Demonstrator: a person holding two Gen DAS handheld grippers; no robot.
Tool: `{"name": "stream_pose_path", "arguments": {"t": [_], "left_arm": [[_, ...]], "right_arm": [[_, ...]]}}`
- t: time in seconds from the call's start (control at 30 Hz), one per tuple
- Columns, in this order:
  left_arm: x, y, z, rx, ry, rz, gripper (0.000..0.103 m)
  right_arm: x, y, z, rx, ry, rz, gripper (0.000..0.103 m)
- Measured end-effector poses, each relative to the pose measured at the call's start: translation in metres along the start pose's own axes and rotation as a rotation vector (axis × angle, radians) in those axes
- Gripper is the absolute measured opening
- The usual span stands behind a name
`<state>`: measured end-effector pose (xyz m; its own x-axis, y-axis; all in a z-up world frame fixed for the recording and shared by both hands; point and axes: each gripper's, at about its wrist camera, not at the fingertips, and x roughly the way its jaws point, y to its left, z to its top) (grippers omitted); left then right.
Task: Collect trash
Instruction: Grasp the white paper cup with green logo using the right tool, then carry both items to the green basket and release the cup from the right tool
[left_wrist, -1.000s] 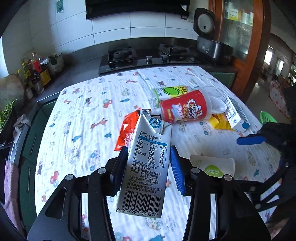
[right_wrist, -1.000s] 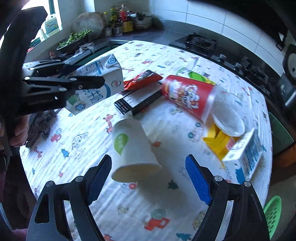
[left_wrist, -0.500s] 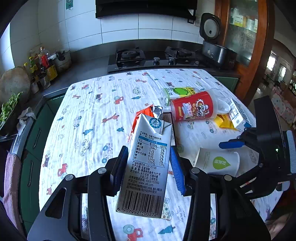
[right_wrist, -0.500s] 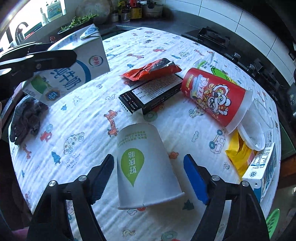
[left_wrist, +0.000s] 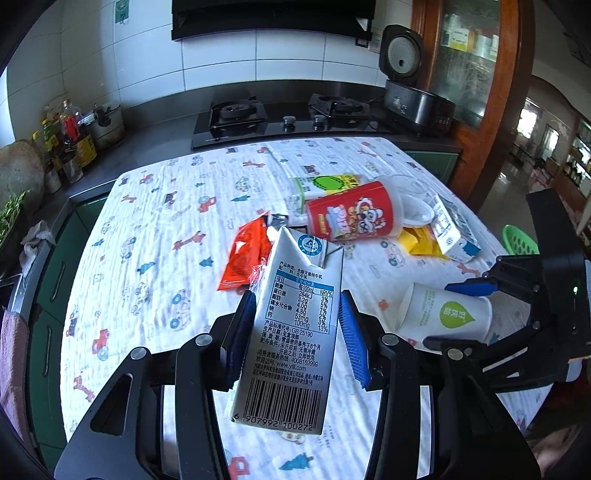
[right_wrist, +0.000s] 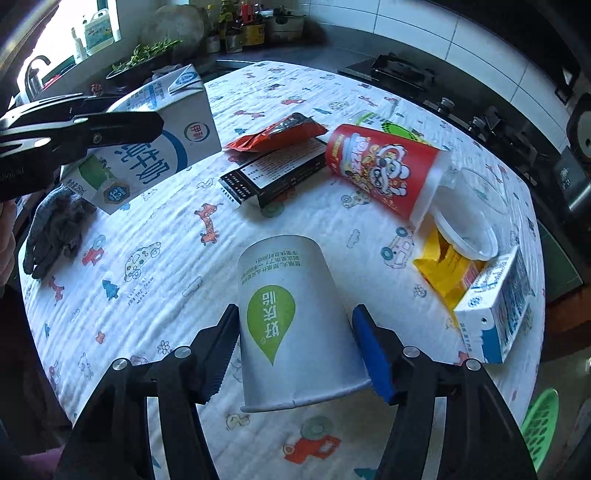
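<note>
Nearest in the right wrist view, the right gripper (right_wrist: 295, 350) has just been closing around the white paper cup (right_wrist: 291, 325), which lies on its side on the table (right_wrist: 166, 258); both pads now meet its walls, so it looks clamped on the cup, not yet lifted. In the left wrist view the left gripper (left_wrist: 297, 332) is clamped on a milk carton (left_wrist: 291, 332), held clear of the cloth. Beyond the cup, at about 11 o'clock, lie a black box (right_wrist: 273, 173) and a red snack wrapper (right_wrist: 277, 134); at 1 o'clock, a red snack tub (right_wrist: 384, 170) on its side with a clear lid (right_wrist: 465, 232), a yellow wrapper (right_wrist: 439, 266) and a small blue-and-white carton (right_wrist: 495, 314) at 3 o'clock. By my reckoning two pieces are in hand and most of the trash is still to collect; a green basket (right_wrist: 539, 424) sits off the table's edge.
</note>
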<state>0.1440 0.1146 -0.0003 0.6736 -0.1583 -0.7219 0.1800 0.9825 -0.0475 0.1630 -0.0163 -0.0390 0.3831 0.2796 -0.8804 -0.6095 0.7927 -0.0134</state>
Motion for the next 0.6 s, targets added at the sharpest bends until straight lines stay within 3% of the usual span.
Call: {"name": "stream_pose_path", "arguments": {"t": [0.27,0.6], "left_arm": [[0.003,-0.043,0.008,0.043,-0.01,-0.064,0.046],[0.021,-0.127,0.026,0.119,-0.006,-0.196,0.046]], "right_arm": [[-0.033,-0.045,-0.035,0.103,-0.027,-0.063,0.061],[-0.08,-0.133,-0.1,0.291,-0.043,-0.2,0.061]]}}
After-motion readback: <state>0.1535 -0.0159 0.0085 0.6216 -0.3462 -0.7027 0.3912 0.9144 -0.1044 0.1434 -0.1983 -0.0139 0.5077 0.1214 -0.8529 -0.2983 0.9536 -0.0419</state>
